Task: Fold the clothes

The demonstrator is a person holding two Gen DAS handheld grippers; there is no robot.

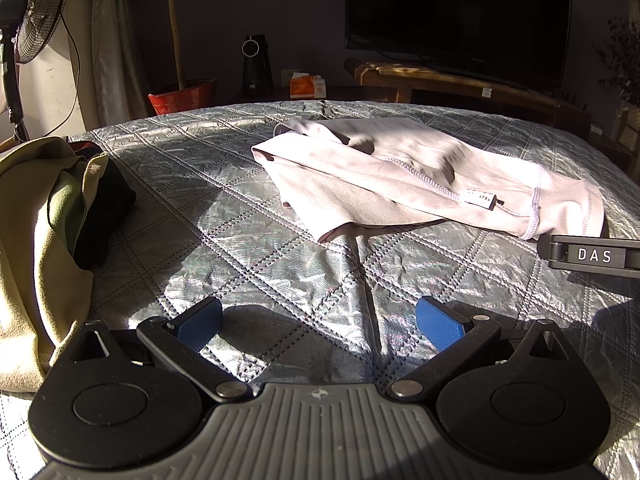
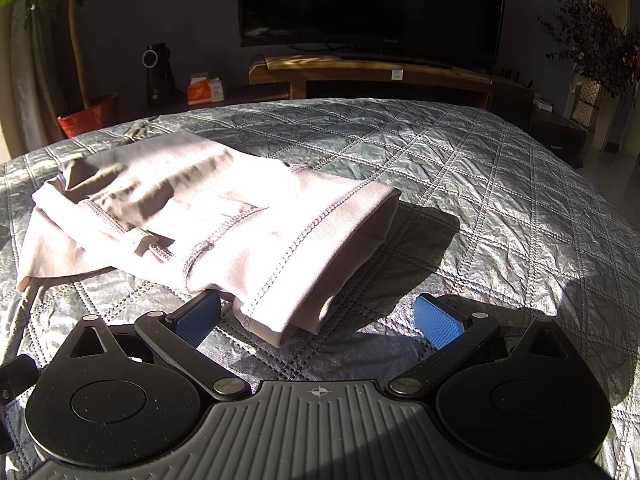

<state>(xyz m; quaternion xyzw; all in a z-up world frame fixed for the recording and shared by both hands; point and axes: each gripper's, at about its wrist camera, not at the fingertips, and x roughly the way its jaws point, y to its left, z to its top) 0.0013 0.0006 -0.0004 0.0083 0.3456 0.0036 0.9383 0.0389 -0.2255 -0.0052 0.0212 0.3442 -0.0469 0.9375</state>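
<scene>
Folded garment [image 1: 420, 176] lies on quilted bed [image 1: 240, 240], mid-far. Clothes pile [image 1: 48, 216] on bed at left. Left gripper [image 1: 318, 322] near, over bare quilt. Right gripper [image 2: 318, 320] near, garment's near edge between its fingers. TV [image 2: 372, 4] far behind on stand [image 2: 360, 70].

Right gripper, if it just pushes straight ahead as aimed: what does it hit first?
Most likely the folded pale garment. Its near hemmed corner lies on the quilt just ahead of the open right gripper, between the blue pads and nearer the left one. Height above the quilt is unclear, so it might skim over.
</scene>
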